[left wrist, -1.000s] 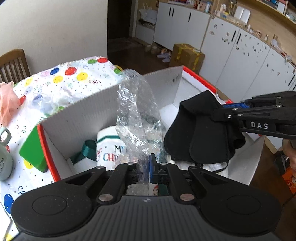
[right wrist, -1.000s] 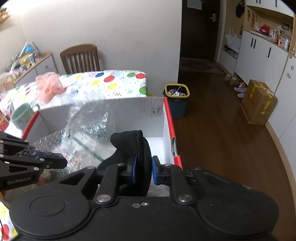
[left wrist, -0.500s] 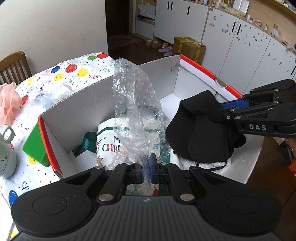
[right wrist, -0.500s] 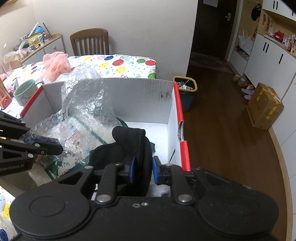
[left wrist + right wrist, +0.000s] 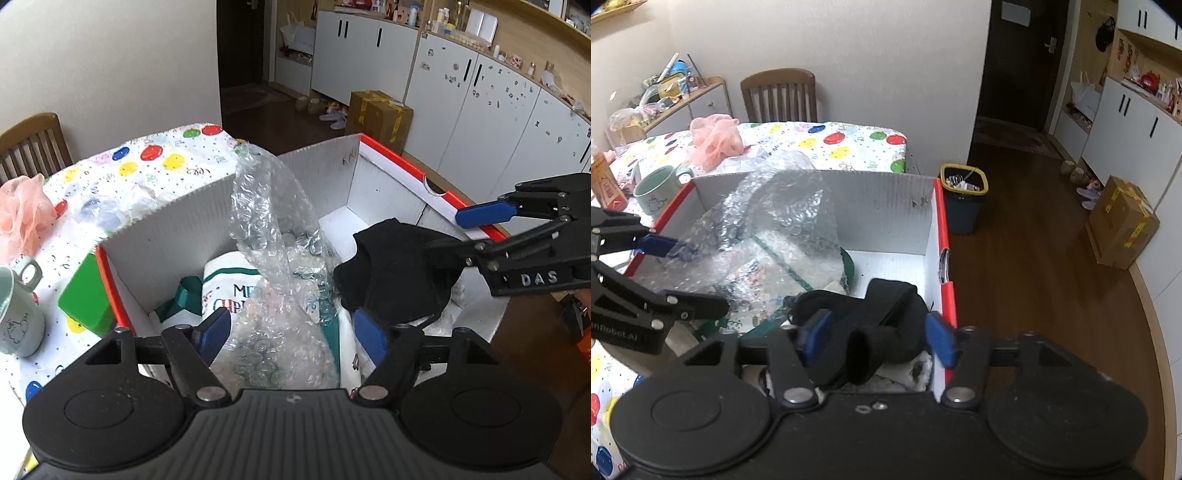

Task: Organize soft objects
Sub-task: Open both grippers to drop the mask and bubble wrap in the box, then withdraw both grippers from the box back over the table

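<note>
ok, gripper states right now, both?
Left gripper: jaws opening, bubble wrap between them, not pinched.
Right gripper: jaws opening, black cloth between them, released.

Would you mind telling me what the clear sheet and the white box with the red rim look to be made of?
Clear sheet: looks like plastic bubble wrap, glossy and see-through, with rows of small air pockets. White box: probably corrugated plastic or card, matte, with fine parallel ribs along its wall; which one is unclear.

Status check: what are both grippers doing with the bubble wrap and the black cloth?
Left gripper opening, bubble wrap between jaws. Right gripper opening, black cloth dropping into box. Nothing blocking.
</note>
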A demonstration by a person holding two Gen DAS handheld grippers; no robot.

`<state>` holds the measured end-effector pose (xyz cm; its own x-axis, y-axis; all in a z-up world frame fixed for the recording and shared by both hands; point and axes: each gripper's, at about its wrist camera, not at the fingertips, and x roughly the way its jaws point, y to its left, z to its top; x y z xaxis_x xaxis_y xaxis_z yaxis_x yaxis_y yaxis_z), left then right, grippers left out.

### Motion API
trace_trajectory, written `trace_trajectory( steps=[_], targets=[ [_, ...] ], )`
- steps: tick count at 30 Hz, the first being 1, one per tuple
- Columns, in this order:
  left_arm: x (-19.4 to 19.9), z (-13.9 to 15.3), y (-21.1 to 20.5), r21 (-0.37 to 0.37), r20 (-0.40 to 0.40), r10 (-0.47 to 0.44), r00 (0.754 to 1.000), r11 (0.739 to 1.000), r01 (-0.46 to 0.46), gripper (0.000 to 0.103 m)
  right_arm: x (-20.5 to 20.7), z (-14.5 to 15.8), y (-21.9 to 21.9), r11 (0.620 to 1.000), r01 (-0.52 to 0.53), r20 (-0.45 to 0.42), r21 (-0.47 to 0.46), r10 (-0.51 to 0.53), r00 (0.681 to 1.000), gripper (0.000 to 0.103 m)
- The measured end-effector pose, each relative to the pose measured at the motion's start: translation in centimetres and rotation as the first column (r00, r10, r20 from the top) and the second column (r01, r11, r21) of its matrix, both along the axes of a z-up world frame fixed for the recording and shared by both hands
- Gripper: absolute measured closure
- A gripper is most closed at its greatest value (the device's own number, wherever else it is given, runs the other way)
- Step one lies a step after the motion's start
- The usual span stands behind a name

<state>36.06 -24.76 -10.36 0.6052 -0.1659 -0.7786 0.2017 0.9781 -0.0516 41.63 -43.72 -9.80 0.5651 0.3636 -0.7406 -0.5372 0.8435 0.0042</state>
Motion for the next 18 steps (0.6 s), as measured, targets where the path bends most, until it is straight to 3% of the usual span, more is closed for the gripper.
trace_trajectory(
  steps=[9, 18],
  targets=[
    [-2.4, 2.6, 1.6, -0.027, 0.075, 0.050, 0.996, 0.998, -0.048, 0.029, -2.0, 2.5, 0.0, 0.999, -0.033, 0.046, 0.035, 0.032, 0.998, 0.019],
    [-5.9, 6.5, 3.4, -0.075, 0.160, 0.083, 0.984, 0.995, -0.072, 0.021, -4.6, 6.2, 1.2, 0.990, -0.075, 0.101, 0.118, 0.063, 0.993, 0.003]
  ],
)
